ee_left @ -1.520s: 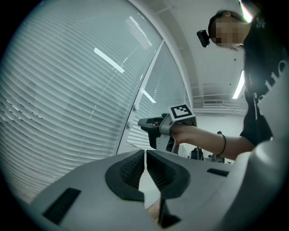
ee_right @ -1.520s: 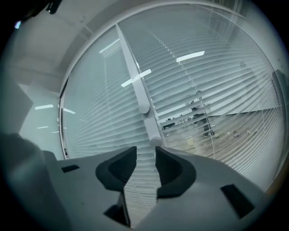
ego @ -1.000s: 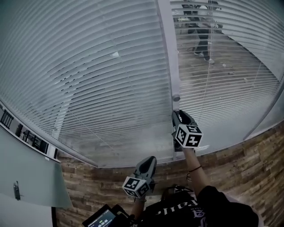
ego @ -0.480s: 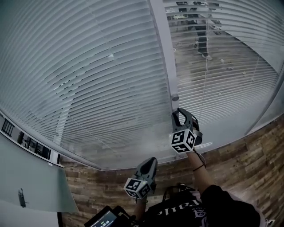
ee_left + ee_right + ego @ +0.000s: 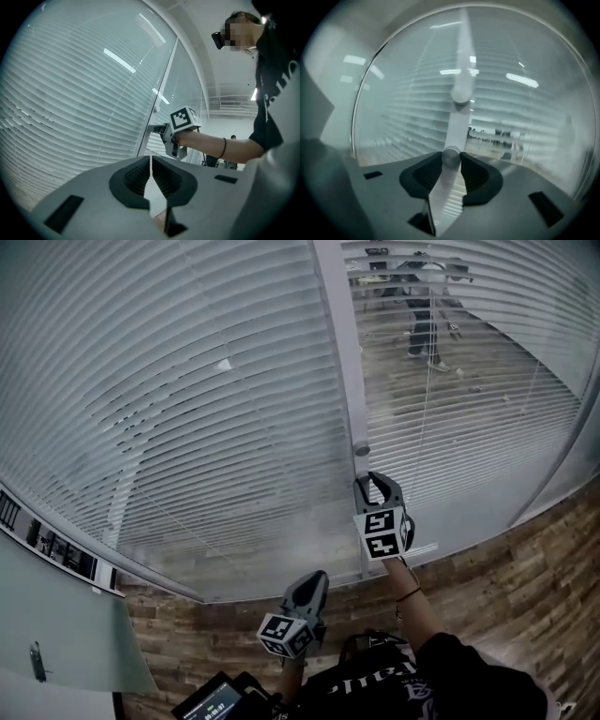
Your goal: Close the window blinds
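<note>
Left of the mullion (image 5: 335,381), the left blind (image 5: 178,409) is hanging with its slats turned almost flat, letting little show through. Below the mullion's foot and slightly to its left, we are holding the left gripper (image 5: 317,579) low, its jaws pressed together on nothing. Right at the mullion, we are clenching the right gripper (image 5: 368,482) on a small round knob (image 5: 451,157), while a second knob (image 5: 361,450) is sitting just above it. Right of the mullion, the right blind (image 5: 469,409) is showing gaps between its slats, with a room visible beyond.
</note>
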`<state>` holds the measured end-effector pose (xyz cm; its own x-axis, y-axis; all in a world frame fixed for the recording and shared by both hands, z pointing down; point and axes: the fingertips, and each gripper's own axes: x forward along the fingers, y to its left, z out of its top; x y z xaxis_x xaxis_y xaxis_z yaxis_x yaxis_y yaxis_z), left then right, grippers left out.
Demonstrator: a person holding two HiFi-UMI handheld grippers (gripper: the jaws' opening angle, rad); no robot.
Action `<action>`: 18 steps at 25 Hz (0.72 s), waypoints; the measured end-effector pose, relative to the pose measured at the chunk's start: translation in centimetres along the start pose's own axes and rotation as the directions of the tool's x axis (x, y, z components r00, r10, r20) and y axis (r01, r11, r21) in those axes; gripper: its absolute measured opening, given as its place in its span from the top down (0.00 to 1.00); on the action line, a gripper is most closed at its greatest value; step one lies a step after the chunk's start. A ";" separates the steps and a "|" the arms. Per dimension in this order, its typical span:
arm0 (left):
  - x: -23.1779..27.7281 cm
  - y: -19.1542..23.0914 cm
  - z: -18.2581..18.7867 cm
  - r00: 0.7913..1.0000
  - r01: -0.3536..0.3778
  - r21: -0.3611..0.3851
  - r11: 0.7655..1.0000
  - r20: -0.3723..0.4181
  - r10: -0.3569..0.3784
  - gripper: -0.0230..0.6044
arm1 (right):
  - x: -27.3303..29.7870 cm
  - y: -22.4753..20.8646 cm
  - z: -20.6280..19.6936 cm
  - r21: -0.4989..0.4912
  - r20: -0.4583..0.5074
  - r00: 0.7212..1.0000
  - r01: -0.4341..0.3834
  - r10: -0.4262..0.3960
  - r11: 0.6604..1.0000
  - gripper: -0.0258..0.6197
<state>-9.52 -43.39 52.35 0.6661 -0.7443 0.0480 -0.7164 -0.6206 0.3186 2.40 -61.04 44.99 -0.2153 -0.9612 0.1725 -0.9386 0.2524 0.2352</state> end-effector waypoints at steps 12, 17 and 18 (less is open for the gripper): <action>0.2 -0.6 -0.5 1.000 -0.003 0.010 1.000 0.000 0.003 0.96 | -0.5 0.0 -1.3 0.342 0.058 0.993 -0.116 0.102 0.933 0.75; -0.1 -0.2 -0.2 1.000 -0.020 0.003 1.000 0.011 0.020 0.96 | -0.6 -0.1 0.2 0.478 0.122 0.988 -0.143 0.096 0.866 0.75; -0.1 -0.1 -0.2 1.000 -0.025 -0.001 1.000 0.013 0.025 0.96 | -0.4 -0.2 0.3 0.478 0.113 0.989 -0.140 0.097 0.867 0.75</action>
<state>-9.50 -43.18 52.54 0.6455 -0.7625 0.0433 -0.7324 -0.6020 0.3180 2.61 -60.75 44.56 -0.3346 -0.9385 0.0857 -0.9126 0.3000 -0.2779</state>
